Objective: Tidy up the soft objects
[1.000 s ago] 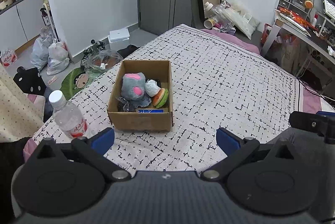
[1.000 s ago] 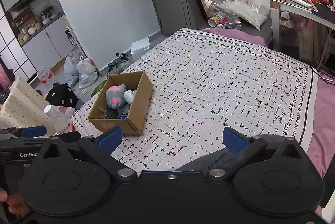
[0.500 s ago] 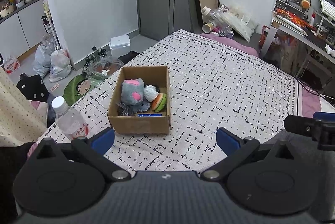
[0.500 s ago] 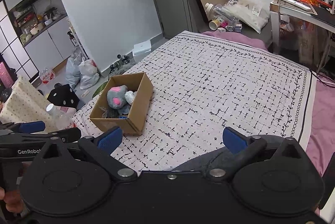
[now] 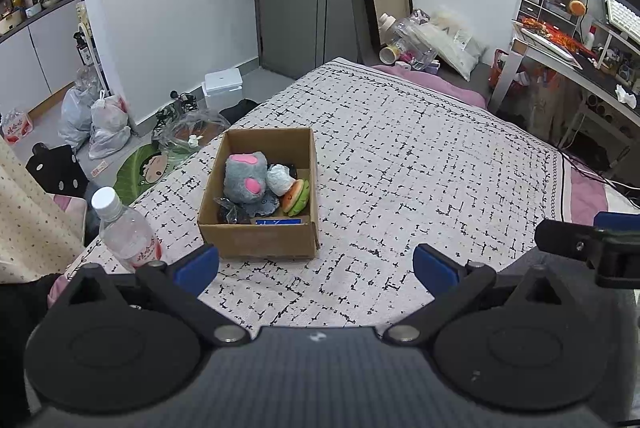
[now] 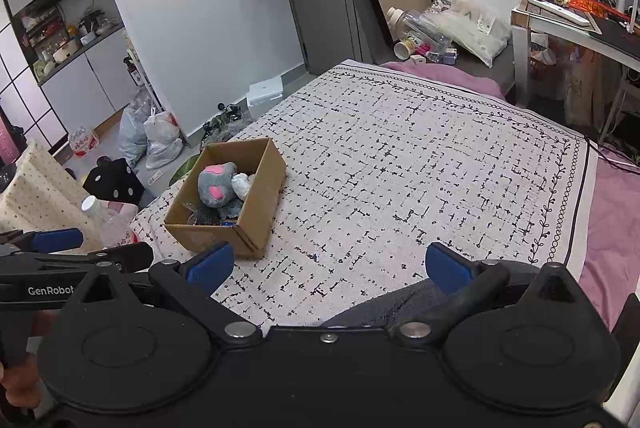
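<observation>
Your left gripper and right gripper both hang spread wide and hold nothing, above the bed's near edge, on the near side of the box. In the box lie a grey plush, a white wad and a burger toy. A bottle stands just left of the box.

Open patterned bed cover fills the frame's centre and right; at left of centre a cardboard box stands, a water bottle just beside it at lower left.
</observation>
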Tool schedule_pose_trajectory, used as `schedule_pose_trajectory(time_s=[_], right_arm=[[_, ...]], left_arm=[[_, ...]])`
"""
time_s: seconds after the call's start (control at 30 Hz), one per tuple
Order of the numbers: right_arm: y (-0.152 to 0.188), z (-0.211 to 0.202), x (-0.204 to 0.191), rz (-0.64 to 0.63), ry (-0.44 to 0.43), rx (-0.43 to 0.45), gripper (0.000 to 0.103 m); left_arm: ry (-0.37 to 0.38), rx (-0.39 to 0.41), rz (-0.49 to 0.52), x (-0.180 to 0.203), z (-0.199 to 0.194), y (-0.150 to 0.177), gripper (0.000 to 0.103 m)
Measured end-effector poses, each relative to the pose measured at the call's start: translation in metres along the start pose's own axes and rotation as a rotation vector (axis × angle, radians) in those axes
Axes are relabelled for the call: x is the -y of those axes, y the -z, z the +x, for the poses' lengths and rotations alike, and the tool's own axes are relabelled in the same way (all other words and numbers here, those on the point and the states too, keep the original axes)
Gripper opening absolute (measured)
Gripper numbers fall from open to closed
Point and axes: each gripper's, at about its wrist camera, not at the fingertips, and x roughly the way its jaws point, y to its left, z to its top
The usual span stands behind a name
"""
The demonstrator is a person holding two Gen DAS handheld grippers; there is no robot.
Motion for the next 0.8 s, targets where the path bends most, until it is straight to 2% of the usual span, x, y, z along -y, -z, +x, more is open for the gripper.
schedule_pose_trajectory(time_s=[0.8], right_arm=[[0.001, -0.0019, -0.0004, 0.007, 0.003, 0.004, 0.103]], left_arm=[[0.008, 0.002, -0.022, -0.0042, -0.002, 0.0036, 0.102]])
